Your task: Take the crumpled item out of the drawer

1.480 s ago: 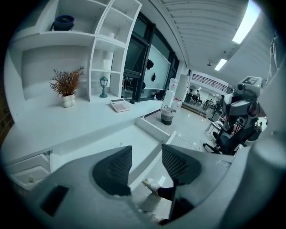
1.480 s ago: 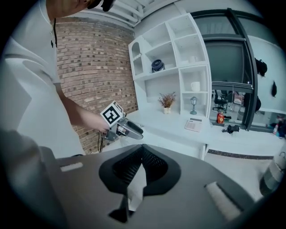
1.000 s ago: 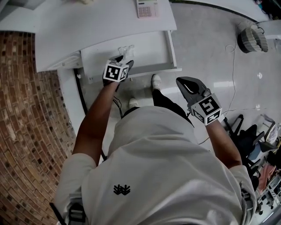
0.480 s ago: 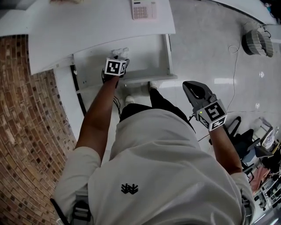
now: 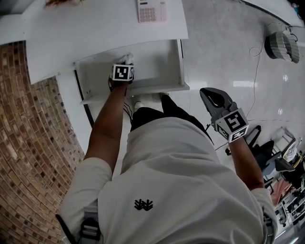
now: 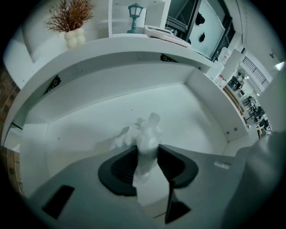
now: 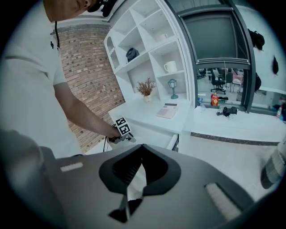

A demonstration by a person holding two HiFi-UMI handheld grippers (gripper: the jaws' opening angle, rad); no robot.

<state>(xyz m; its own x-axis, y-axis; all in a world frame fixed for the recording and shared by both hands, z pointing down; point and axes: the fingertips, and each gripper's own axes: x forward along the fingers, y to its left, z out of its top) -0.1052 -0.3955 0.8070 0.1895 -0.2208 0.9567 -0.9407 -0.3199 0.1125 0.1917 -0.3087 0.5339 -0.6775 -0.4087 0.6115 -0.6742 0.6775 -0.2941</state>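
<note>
A crumpled white item (image 5: 127, 57) (image 6: 145, 133) lies in the open white drawer (image 5: 180, 62) (image 6: 187, 105), near its back left. My left gripper (image 5: 123, 65) (image 6: 147, 151) reaches into the drawer from the front. Its jaws are closing, and the item stands pinched between the two dark pads. My right gripper (image 5: 206, 92) (image 7: 143, 146) hangs off to the right, above the floor and away from the drawer. It is shut, with nothing in it.
A pink-white calculator (image 5: 151, 10) lies on the white desk top (image 5: 86, 33) above the drawer. A brick wall (image 5: 28, 143) runs along the left. A woven basket (image 5: 281, 45) and a cable lie on the floor at right. A vase (image 6: 73, 38) stands on the desk.
My left gripper has pushed deeper into the drawer, reached the crumpled item and drawn its jaws in on it. The right gripper has stayed roughly where it was.
</note>
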